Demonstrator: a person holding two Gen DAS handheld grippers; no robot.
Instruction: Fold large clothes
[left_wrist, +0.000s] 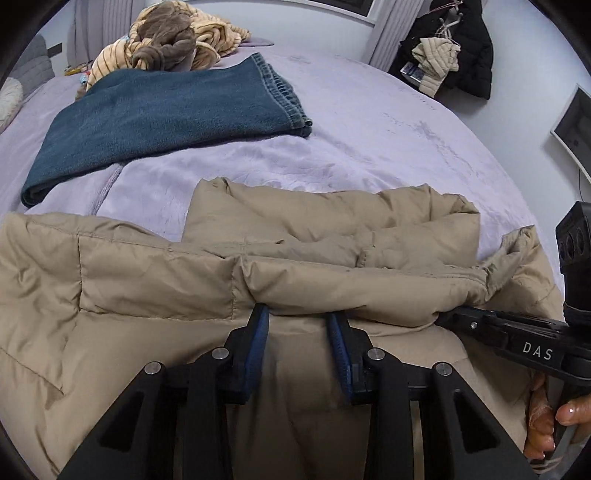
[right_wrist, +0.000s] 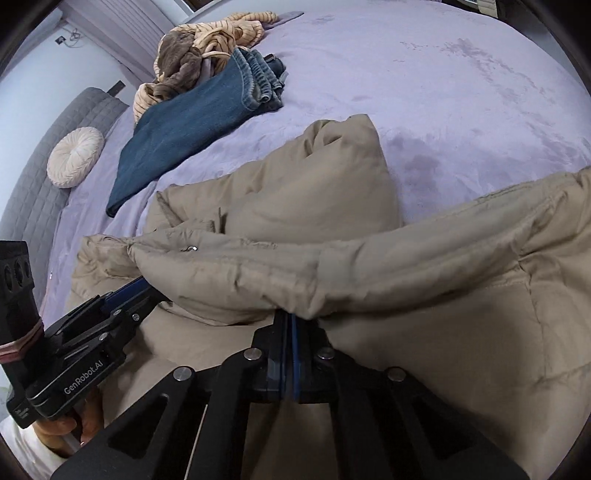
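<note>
Puffer jacket spread on bed, 6 o'clock of folded jeans. Left gripper: jaws part-open under rolled hem, pads not pressing. Right gripper: clamped, tips hidden under fold; hold uncertain. Risk: slick hem slips free on lift, fold collapses.

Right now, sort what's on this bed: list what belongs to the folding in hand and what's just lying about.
In hand:
- tan puffer jacket
- left gripper
- right gripper

Lying about:
- folded jeans
- striped garment heap
- round cream cushion
- black coat on the wall
</note>
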